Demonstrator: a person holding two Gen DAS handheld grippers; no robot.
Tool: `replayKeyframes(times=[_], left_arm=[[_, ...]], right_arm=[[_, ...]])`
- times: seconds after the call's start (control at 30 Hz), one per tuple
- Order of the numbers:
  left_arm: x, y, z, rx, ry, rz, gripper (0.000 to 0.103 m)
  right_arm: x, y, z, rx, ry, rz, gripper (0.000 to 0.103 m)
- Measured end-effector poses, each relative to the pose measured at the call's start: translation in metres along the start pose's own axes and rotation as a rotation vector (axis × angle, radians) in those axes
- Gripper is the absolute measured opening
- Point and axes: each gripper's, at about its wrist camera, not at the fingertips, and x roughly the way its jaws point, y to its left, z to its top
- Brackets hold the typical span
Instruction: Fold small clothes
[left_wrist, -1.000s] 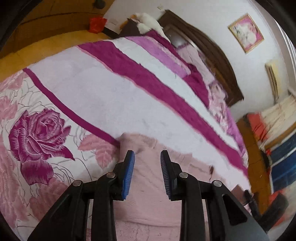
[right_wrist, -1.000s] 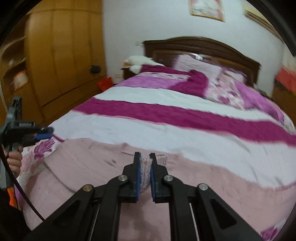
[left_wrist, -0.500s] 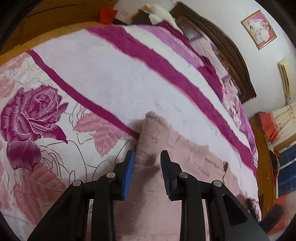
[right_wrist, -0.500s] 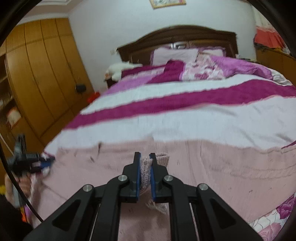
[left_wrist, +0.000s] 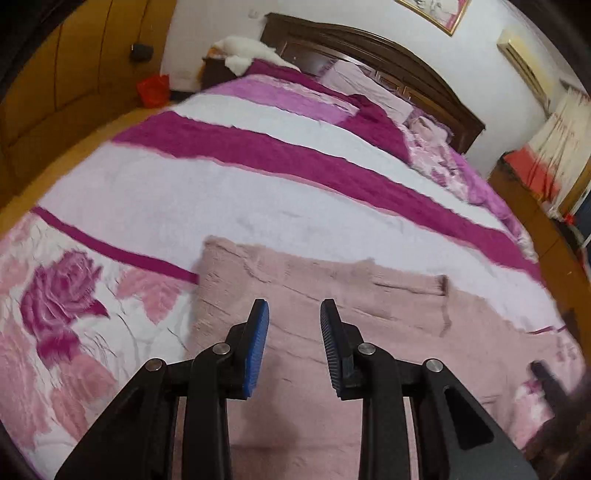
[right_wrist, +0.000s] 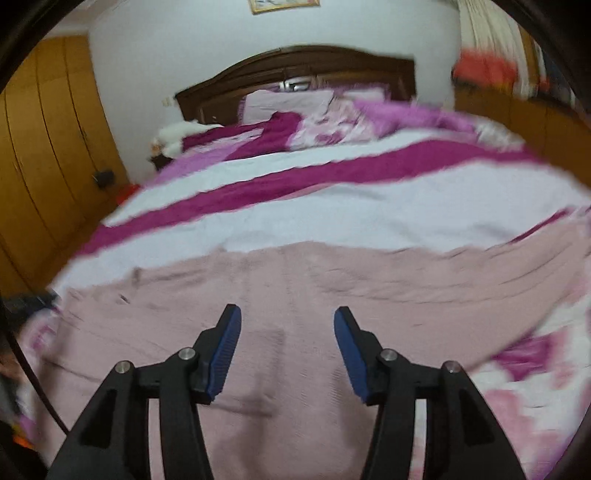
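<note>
Grippers first: left gripper (left_wrist: 294, 314) has a narrow gap with nothing in it, right gripper (right_wrist: 287, 325) is opening, empty too. Pink knit garment (left_wrist: 332, 302) lies flat on the bed (left_wrist: 221, 192) underneath, soft, light, floppy, so pinch an edge or corner

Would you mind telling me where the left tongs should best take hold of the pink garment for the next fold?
Probably at the pink garment's far-left corner, coming in from the floral side of the bedspread. There the edge stands slightly raised above the cover, so one finger could slip beneath it; elsewhere the cloth lies flat.
</note>
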Motion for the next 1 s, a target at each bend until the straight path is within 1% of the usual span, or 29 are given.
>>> replayKeyframes(times=[0.03, 0.07, 0.13, 0.2, 0.23, 0.3, 0.37, 0.4, 0.47, 0.5, 0.53, 0.6, 0.63, 0.7, 0.73, 0.8, 0.87, 0.9, 0.93, 1.0], left_arm=[[0.000, -0.002, 0.001, -0.025, 0.027, -0.032, 0.005], [0.001, -0.003, 0.001, -0.032, 0.041, -0.045, 0.005], [0.003, -0.009, 0.000, -0.024, 0.051, -0.055, 0.005], [0.005, -0.016, -0.002, -0.001, 0.065, -0.036, 0.005], [0.005, -0.017, -0.003, -0.005, 0.069, -0.036, 0.005], [0.002, -0.017, -0.004, -0.016, 0.074, -0.049, 0.005], [-0.002, -0.021, -0.005, -0.020, 0.062, -0.050, 0.005], [-0.003, -0.024, -0.007, -0.015, 0.054, -0.043, 0.005], [-0.004, -0.029, -0.013, 0.010, 0.051, -0.039, 0.005], [-0.004, -0.032, -0.017, 0.029, 0.052, -0.035, 0.005], [-0.005, -0.036, -0.025, 0.048, 0.052, -0.035, 0.005], [-0.006, -0.041, -0.038, 0.069, 0.052, -0.031, 0.005], [-0.006, -0.042, -0.044, 0.076, 0.049, -0.030, 0.005], [-0.009, -0.045, -0.053, 0.077, 0.037, -0.038, 0.005], [-0.011, -0.045, -0.059, 0.067, 0.024, -0.046, 0.005], [-0.013, -0.047, -0.063, 0.059, 0.002, -0.064, 0.005], [-0.013, -0.051, -0.066, 0.060, -0.019, -0.065, 0.005], [-0.011, -0.054, -0.067, 0.061, -0.023, -0.059, 0.005], [-0.009, -0.059, -0.070, 0.070, -0.010, -0.044, 0.005], [-0.005, -0.068, -0.081, 0.088, 0.012, -0.046, 0.005]], right_arm=[[-0.002, 0.003, -0.002, -0.025, 0.015, -0.063, 0.058], [-0.003, 0.006, -0.006, -0.037, 0.034, -0.120, 0.058], [-0.006, 0.004, -0.014, -0.017, 0.059, -0.170, 0.058], [-0.008, -0.002, -0.017, 0.011, 0.072, -0.203, 0.058], [-0.010, -0.005, -0.018, 0.024, 0.075, -0.213, 0.058], [-0.016, -0.010, -0.017, 0.032, 0.066, -0.172, 0.058], [-0.026, -0.016, -0.017, 0.022, 0.031, -0.106, 0.058], [-0.030, -0.020, -0.016, 0.020, 0.009, -0.087, 0.058], [-0.035, -0.028, -0.014, 0.026, -0.024, -0.091, 0.063], [-0.035, -0.034, -0.013, 0.033, -0.039, -0.104, 0.073], [-0.034, -0.042, -0.012, 0.042, -0.048, -0.135, 0.084], [-0.032, -0.054, -0.015, 0.051, -0.080, -0.174, 0.089], [-0.031, -0.061, -0.019, 0.054, -0.093, -0.185, 0.090], [-0.026, -0.078, -0.026, 0.074, -0.071, -0.192, 0.090], [-0.025, -0.087, -0.027, 0.085, -0.064, -0.170, 0.090], [-0.028, -0.104, -0.027, 0.089, -0.082, -0.138, 0.090], [-0.027, -0.123, -0.027, 0.093, -0.086, -0.153, 0.090], [-0.026, -0.138, -0.026, 0.115, -0.082, -0.166, 0.090], [-0.026, -0.154, -0.025, 0.155, -0.080, -0.169, 0.090], [-0.029, -0.182, -0.022, 0.235, -0.094, -0.164, 0.090]])
